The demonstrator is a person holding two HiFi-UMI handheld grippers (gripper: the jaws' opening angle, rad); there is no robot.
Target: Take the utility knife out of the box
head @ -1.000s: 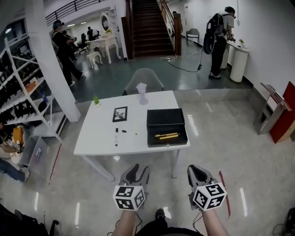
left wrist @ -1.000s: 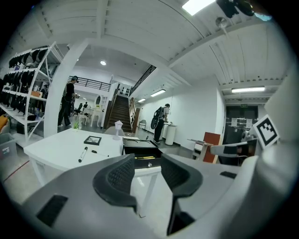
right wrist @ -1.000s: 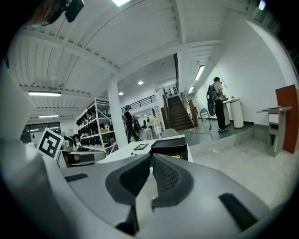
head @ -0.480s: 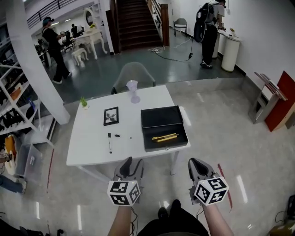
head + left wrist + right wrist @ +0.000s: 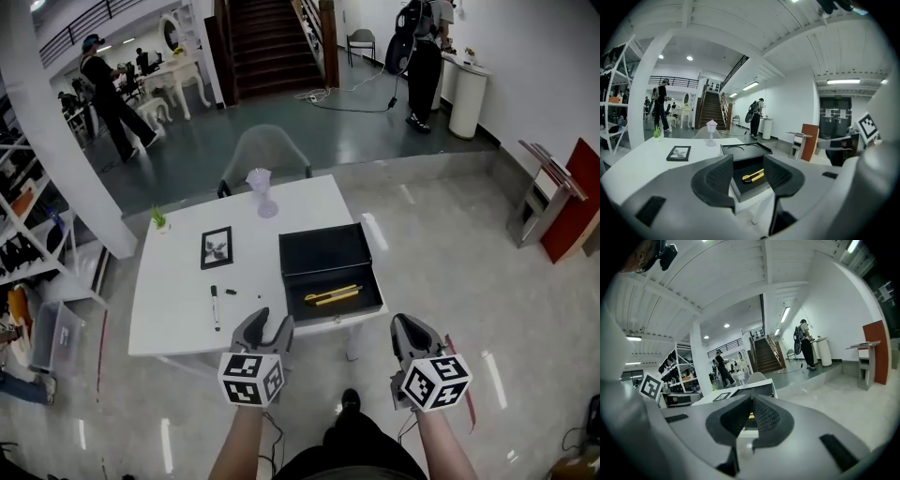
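Observation:
A yellow utility knife [image 5: 330, 295] lies in the open black box [image 5: 326, 251], which sits at the right front corner of the white table [image 5: 178, 291]. Both grippers hang over the floor, short of the table's front edge. My left gripper [image 5: 263, 330] is open with nothing between its fingers, and its jaws have just been opening. In the left gripper view the knife [image 5: 753, 176] and the box [image 5: 743, 151] show beyond the gap of the left gripper [image 5: 749, 171]. My right gripper [image 5: 409, 328] is shut and empty; in its own view the right gripper [image 5: 751, 399] has its tips together.
On the table are a framed picture [image 5: 217, 247], a black marker [image 5: 214, 307] with its cap [image 5: 232, 292] beside it, a pale vase [image 5: 261, 192] and a small plant [image 5: 157, 218]. A grey chair [image 5: 265, 155] stands behind the table. Shelves line the left. People stand far back.
Both grippers have come forward towards the table, so the table and box now sit nearer and lower in the head view. The left jaws stand wider apart.

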